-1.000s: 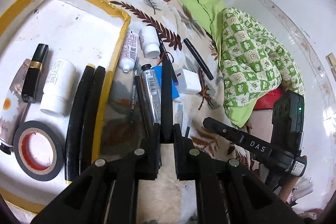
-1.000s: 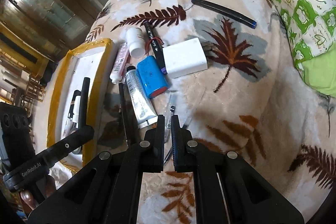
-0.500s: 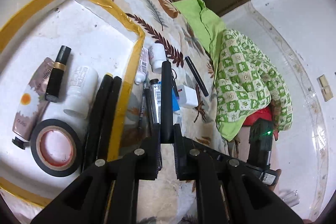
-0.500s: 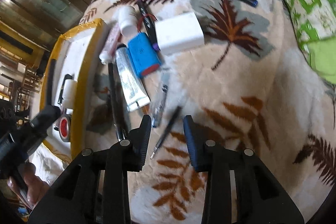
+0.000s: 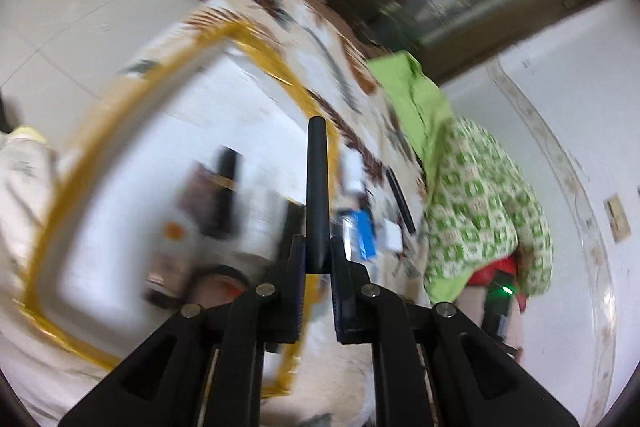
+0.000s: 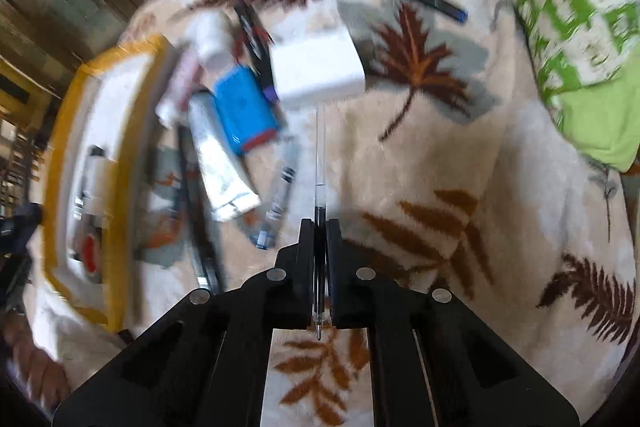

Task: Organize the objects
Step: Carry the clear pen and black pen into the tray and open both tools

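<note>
Leaf-patterned fleece blanket (image 6: pixel 460 155) covers the bed under both tools, with a green checked quilt (image 6: pixel 560 7) bunched at its far right edge and a yellow-rimmed white tray (image 5: pixel 132 115) lying well out to the left.

Both tools are loaded. The left gripper (image 5: pixel 318 259) has its jaws clenched on a black stick (image 5: pixel 317 187), whose long axis runs straight forward out of the jaws; beyond its tip and to the left of the jaws lies the tray, blurred, already holding a tape roll and a few tubes. The right gripper (image 6: pixel 319 239) has its jaws clamped on a thin clear pen refill (image 6: pixel 319 163), also lined up with the fingers: its writing tip pokes back behind the jaws and its clear tail points ahead toward the white charger block (image 6: pixel 316 71).

From the right jaws the tray (image 6: pixel 120 163) sits far to the left, past the loose pile of the blue battery pack (image 6: pixel 244 107), the silver tube (image 6: pixel 220 167) and a capped pen. The left tool looks nearer the tray, so its stick probably goes in first, laid lengthwise beside what is already there. The refill is slender and may pivot in the grip.
</note>
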The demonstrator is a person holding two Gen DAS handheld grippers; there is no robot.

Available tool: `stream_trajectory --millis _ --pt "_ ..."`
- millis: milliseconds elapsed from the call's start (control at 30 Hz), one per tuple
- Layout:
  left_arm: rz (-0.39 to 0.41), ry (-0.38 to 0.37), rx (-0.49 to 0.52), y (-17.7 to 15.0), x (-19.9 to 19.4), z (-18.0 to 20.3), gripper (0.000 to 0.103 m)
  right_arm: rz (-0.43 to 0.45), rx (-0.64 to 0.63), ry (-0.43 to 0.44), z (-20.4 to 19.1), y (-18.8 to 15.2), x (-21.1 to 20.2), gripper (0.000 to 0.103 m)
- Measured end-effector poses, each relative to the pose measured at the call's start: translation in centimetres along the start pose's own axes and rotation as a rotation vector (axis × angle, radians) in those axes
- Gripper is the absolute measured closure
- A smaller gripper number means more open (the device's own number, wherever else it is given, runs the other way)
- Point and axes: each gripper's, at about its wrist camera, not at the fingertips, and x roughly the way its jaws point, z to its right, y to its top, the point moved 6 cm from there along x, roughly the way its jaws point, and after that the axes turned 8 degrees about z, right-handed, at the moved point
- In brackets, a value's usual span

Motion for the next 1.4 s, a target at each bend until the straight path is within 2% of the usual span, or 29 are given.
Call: stream_trajectory --millis 100,200,400,600,900,1067,1167,1200,1233,1267,1300,1367,1400 --pt "0.018 0.055 0.002 1.6 -1.1 -1.8 0.094 0.055 0.015 0.117 -2.0 1.2 -1.8 0.098" --pt "0.003 0.096 0.023 2.7 -1.3 -2.7 0.094 0.076 -0.038 0.205 -6.0 2.2 -2.3 0.098" --pt "-0.057 0.208 0.114 4.0 0.7 -3.6 0.094 0.027 -0.111 0.329 -13.9 2.6 0.2 0.098" --pt "-0.107 0.247 0.162 4.1 2.9 -4.4 0.094 0.002 -0.166 0.314 -17.5 3.5 3.3 0.098" --pt "-0.14 0.29 0.222 2.9 4.8 -5.0 0.094 -0.008 -0.21 0.234 -19.0 4.8 7.5 0.098" --pt "-0.136 0.288 0.211 3.0 5.0 -5.2 0.093 -0.01 -0.233 0.18 -19.2 4.4 8.8 0.098" --pt "-0.108 0.236 0.201 3.3 4.6 -4.7 0.092 -0.012 -0.194 0.2 -19.2 4.4 8.8 0.098" --pt "-0.105 0.206 0.188 3.3 4.4 -4.5 0.091 -0.012 -0.178 0.212 -19.1 4.5 8.8 0.097" --pt "-0.103 0.189 0.18 3.3 4.3 -4.3 0.082 -0.011 -0.165 0.223 -19.1 4.5 8.7 0.097" --pt "-0.092 0.182 0.176 3.5 4.1 -4.2 0.067 -0.003 -0.151 0.235 -19.0 4.7 8.5 0.097" --pt "-0.075 0.164 0.176 3.6 3.8 -3.9 0.064 0.014 -0.144 0.243 -19.0 4.8 8.1 0.092" --pt "-0.043 0.159 0.212 3.6 3.2 -3.0 0.05 0.048 -0.156 0.241 -19.0 5.1 7.2 0.072" --pt "-0.022 0.171 0.236 3.6 2.9 -2.6 0.046 0.072 -0.163 0.247 -19.1 5.2 6.5 0.058"
